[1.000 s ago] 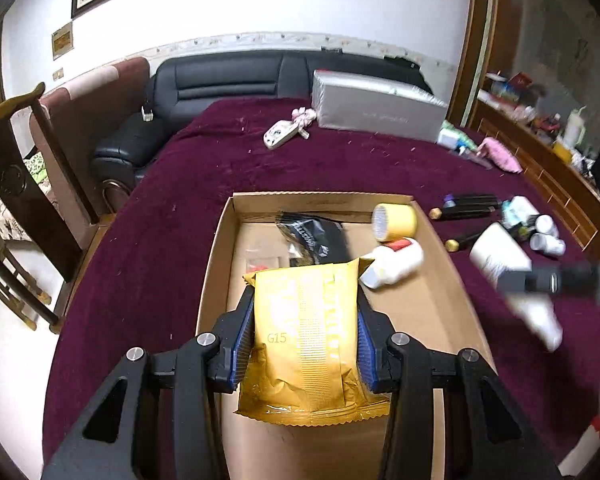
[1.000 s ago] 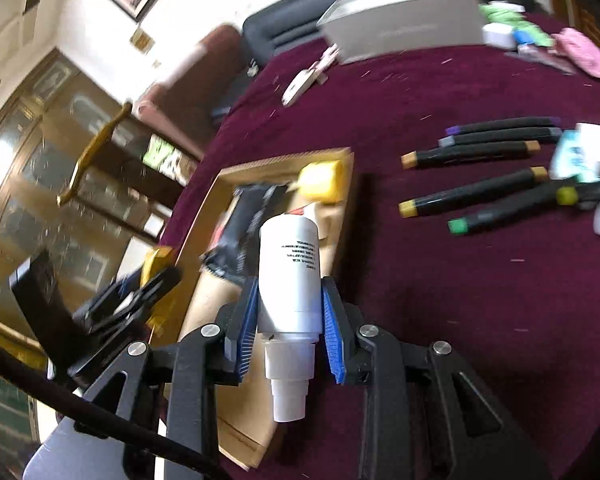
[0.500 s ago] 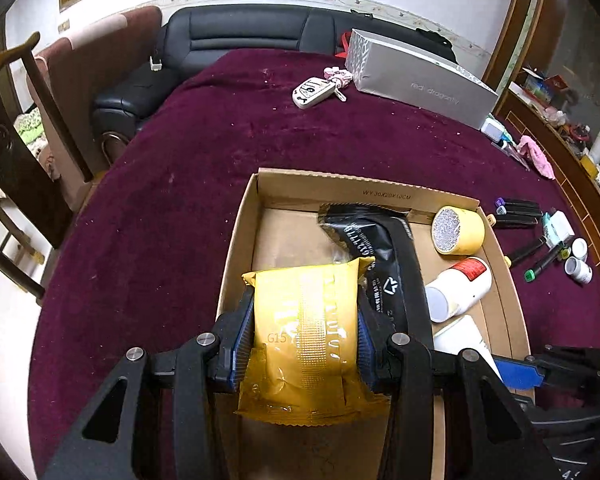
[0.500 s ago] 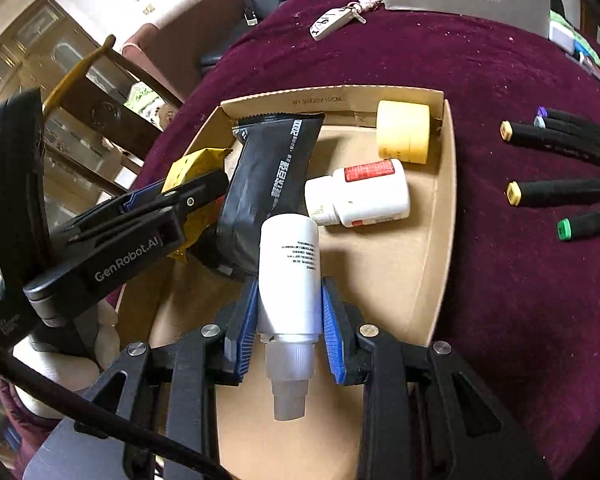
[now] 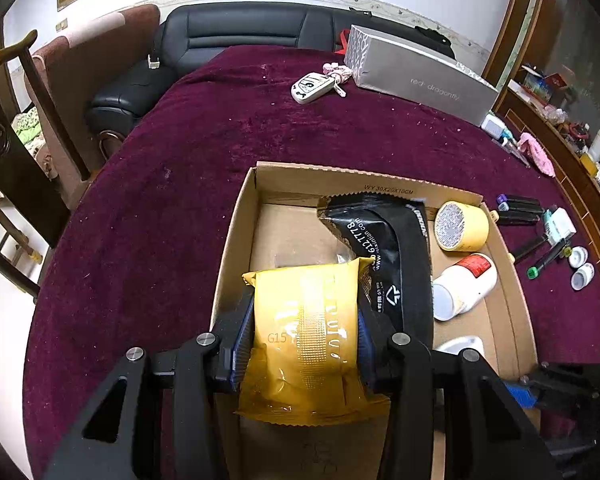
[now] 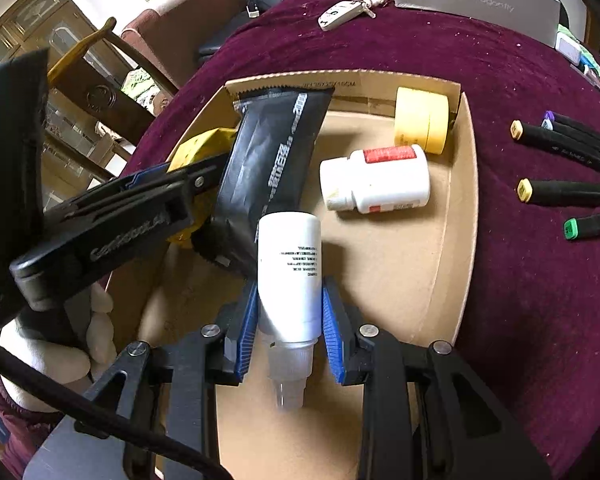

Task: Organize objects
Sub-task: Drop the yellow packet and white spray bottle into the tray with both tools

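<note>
A cardboard box [image 5: 236, 236] [image 6: 466, 200] sits on the maroon cloth. My left gripper [image 5: 305, 332] is shut on a yellow foil packet [image 5: 308, 340] at the box's left side; the packet also shows in the right wrist view [image 6: 204, 144]. My right gripper [image 6: 290, 320] has its pads spread slightly around a white spray bottle [image 6: 290, 276] lying low over the box floor; a small gap shows on the right side. In the box lie a black pouch [image 5: 384, 252] [image 6: 276, 160], a white pill bottle [image 5: 464, 286] [image 6: 376, 180] and a yellow tape roll [image 5: 462, 226] [image 6: 420, 124].
Several black markers [image 6: 564, 168] [image 5: 518, 210] and small white caps [image 5: 580, 268] lie right of the box. A grey carton [image 5: 416, 76] and a white key fob [image 5: 312, 88] lie at the table's far side. A sofa and chairs stand behind and to the left.
Both grippers have come lower over the box. My right gripper's pads have spread a little from the spray bottle, which has sunk toward the box floor. The left still holds the packet.
</note>
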Demonstrator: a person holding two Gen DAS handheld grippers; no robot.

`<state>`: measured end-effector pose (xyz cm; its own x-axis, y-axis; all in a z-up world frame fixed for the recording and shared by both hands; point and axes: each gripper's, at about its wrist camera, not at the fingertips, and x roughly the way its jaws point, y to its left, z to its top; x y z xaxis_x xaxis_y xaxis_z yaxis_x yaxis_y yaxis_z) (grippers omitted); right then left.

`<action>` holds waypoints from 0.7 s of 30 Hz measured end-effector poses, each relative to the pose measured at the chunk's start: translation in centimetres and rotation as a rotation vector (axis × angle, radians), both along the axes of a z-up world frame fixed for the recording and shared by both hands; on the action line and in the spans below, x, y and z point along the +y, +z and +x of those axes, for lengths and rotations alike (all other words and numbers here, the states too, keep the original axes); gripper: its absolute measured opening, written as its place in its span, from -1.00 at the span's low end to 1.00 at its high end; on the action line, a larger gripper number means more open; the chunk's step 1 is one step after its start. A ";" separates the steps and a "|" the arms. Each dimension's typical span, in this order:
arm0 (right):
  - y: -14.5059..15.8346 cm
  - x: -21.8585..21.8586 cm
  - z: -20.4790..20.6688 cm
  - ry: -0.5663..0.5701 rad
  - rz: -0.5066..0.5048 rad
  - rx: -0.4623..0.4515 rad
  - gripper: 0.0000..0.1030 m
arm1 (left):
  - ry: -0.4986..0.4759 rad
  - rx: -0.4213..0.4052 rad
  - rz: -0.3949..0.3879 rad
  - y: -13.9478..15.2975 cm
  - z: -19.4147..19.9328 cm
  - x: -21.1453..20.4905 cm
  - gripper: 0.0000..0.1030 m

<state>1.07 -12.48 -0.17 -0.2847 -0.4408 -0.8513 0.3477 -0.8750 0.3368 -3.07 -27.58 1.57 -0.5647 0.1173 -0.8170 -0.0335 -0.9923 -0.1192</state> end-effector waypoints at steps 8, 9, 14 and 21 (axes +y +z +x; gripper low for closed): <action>0.1 0.0 0.3 0.001 -0.001 0.004 -0.45 | 0.013 -0.016 0.032 -0.1 -0.5 -0.3 -0.21; 0.1 0.0 0.3 -0.001 -0.002 0.004 -0.45 | 0.017 -0.022 0.046 0.0 -0.4 -0.5 -0.21; 0.1 -0.1 0.5 -0.010 -0.012 0.001 -0.45 | 0.036 -0.026 0.149 0.8 -0.1 -1.6 -0.08; 1.8 0.8 1.3 -0.030 -0.055 0.057 -0.15 | 0.078 0.043 0.234 3.6 1.6 -3.1 -0.05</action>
